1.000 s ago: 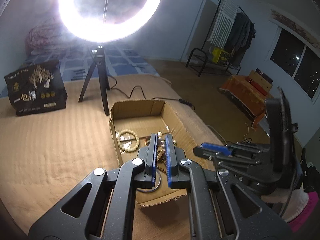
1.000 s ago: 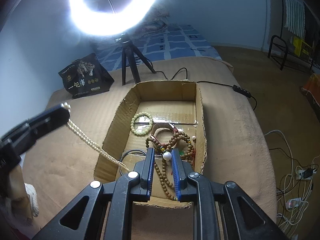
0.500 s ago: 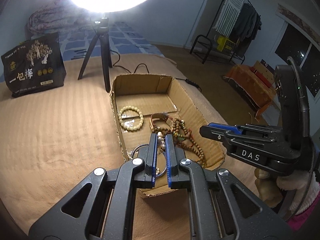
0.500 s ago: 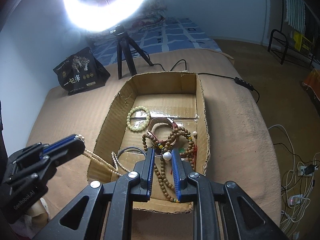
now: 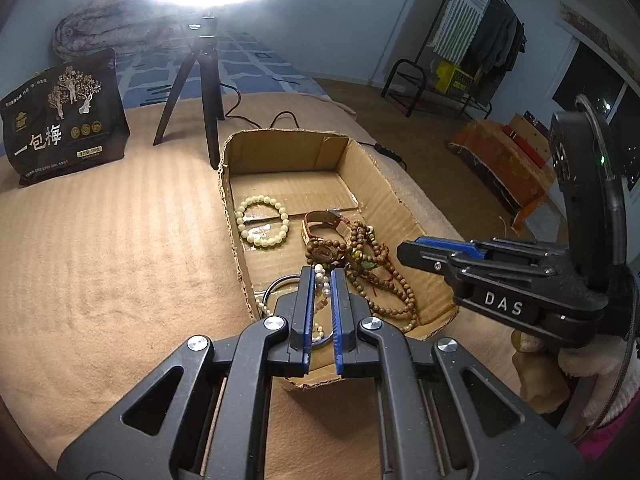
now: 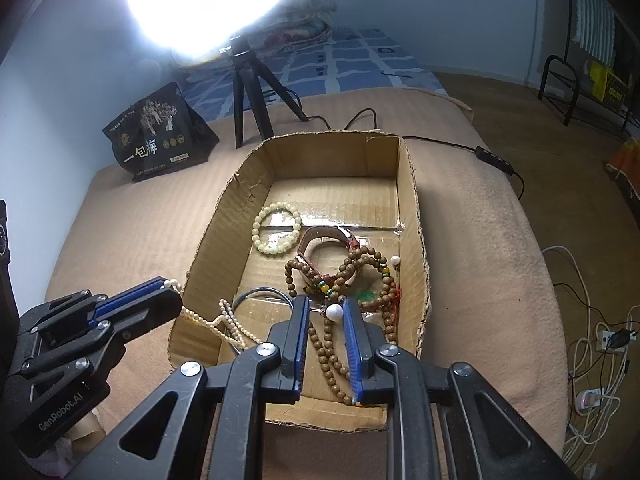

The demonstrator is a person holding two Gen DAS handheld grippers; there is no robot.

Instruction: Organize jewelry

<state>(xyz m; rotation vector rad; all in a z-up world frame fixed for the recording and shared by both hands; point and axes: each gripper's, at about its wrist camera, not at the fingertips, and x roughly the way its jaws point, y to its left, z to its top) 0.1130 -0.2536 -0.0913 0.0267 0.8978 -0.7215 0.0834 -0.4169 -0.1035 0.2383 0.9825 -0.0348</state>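
Observation:
An open cardboard box (image 5: 384, 184) (image 6: 412, 200) on the bed holds a pale green bead bracelet (image 5: 262, 222) (image 6: 277, 232), a leather strap (image 6: 324, 236), brown wooden bead strands (image 5: 384, 280) (image 6: 360, 268) and a metal ring (image 6: 256, 294). My left gripper (image 5: 322, 276) (image 6: 170, 286) is shut on a pearl necklace (image 6: 212, 322) that trails over the box's left wall into the box. My right gripper (image 6: 325, 308) (image 5: 404, 246) holds a white pearl (image 6: 334, 312) between its fingers, low over the box's near end.
A ring light on a black tripod (image 5: 204, 76) (image 6: 248, 92) stands behind the box, its cable (image 6: 496, 160) running right. A black snack bag (image 5: 60, 116) (image 6: 160, 132) stands at the back left. Clothes rack (image 5: 464, 40) and floor cables (image 6: 600, 340) lie to the right.
My left gripper has come down and in toward the box with the pearl necklace, whose slack now lies inside the box. The right gripper has barely moved.

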